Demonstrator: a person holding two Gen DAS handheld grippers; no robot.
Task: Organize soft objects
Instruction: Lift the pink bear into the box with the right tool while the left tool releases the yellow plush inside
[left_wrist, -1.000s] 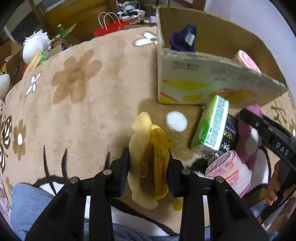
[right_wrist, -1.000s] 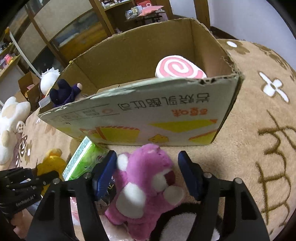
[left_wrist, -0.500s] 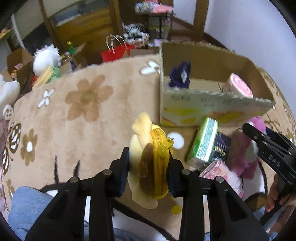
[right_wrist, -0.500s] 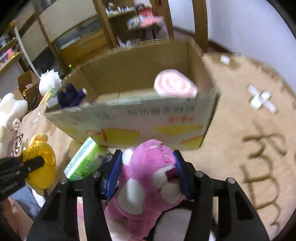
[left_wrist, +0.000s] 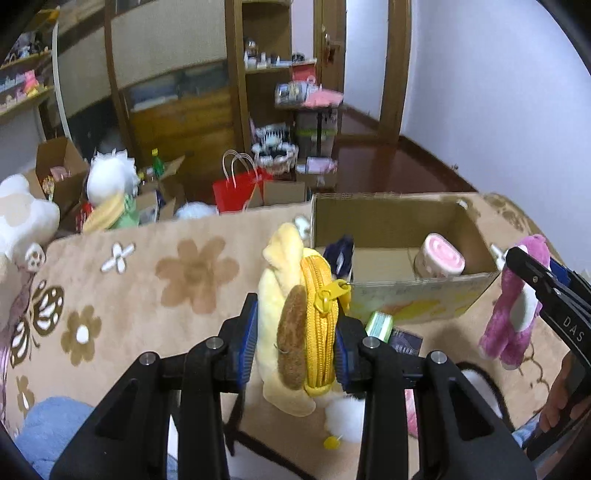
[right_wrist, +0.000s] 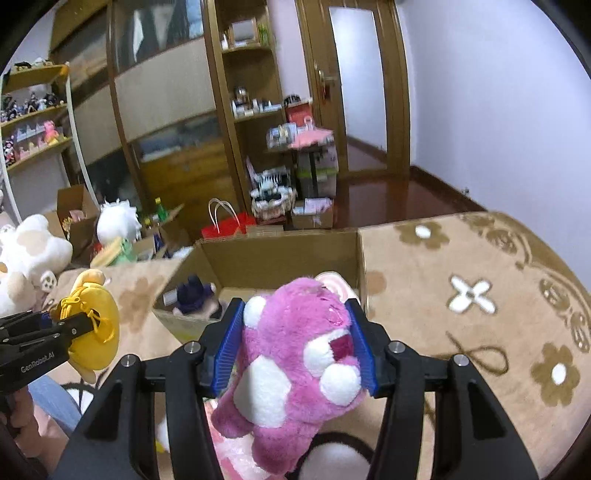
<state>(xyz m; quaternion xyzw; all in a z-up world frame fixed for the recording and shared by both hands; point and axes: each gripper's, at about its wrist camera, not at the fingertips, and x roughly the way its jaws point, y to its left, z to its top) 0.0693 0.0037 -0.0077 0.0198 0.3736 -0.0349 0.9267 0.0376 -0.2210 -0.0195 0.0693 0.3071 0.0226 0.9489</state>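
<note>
My left gripper (left_wrist: 293, 343) is shut on a yellow plush pouch (left_wrist: 299, 325) with a zipper and holds it above the rug. It also shows in the right wrist view (right_wrist: 94, 332). My right gripper (right_wrist: 295, 343) is shut on a pink plush bear (right_wrist: 295, 362), lifted above the rug; the bear also shows in the left wrist view (left_wrist: 513, 299). An open cardboard box (left_wrist: 424, 291) stands ahead on the rug. In it lie a pink swirl plush (left_wrist: 441, 256) and a dark blue plush (right_wrist: 192, 295).
A green tissue pack (left_wrist: 378, 325) and a dark packet (left_wrist: 404, 341) lie on the rug by the box front. A red bag (left_wrist: 236, 190), white plush toys (left_wrist: 110, 177) and boxes stand beyond the flowered rug (left_wrist: 147, 280). Shelves line the back wall.
Both grippers have risen from the rug with their toys. The right gripper closed on the pink bear. The box now appears lower and farther in both views.
</note>
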